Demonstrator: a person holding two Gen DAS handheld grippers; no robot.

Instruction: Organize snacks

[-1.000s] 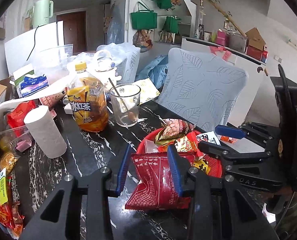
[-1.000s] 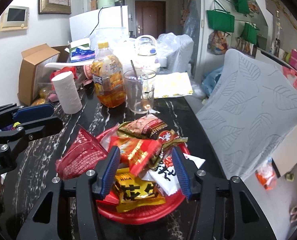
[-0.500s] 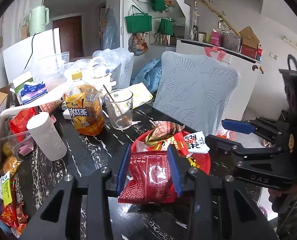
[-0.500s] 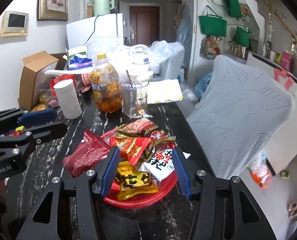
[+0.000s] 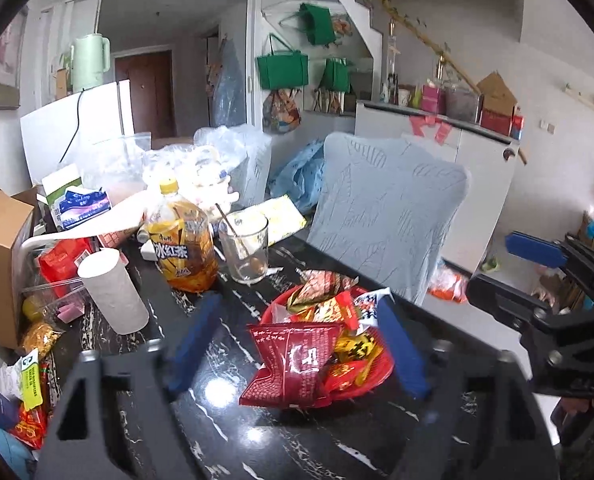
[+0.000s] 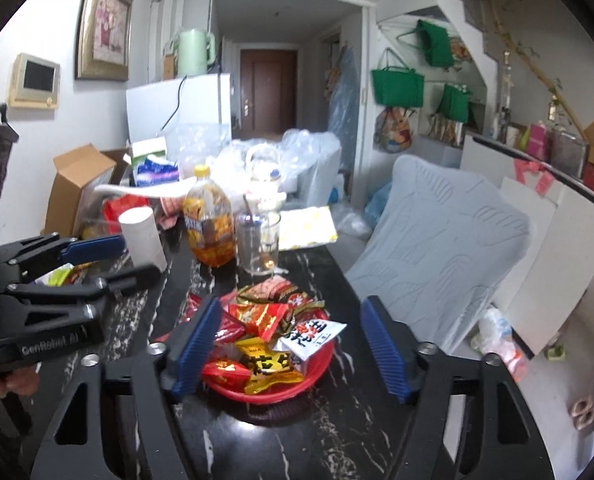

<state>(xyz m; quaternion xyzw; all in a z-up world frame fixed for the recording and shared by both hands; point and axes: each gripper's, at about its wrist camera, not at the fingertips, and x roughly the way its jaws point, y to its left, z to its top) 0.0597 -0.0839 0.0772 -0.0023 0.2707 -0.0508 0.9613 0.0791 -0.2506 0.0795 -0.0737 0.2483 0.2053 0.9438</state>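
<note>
Opening at this moment, the left gripper spreads its blue pads wide above the black marble table, and nothing is pressed between them; the dark red snack bag lies free below, leaning on the near edge of the red plate. The right gripper is opening too, its pads apart on both sides of the same plate with no packet in them. On the plate lies a pile of snack packets, red, yellow and white ones, touching each other. Behind the plate stand a glass cup with a spoon in it and, just beside it, a bottle of iced tea. To the left stands a white paper roll. Farther back a chair with a pale blue cover is at the table's right side.
</note>
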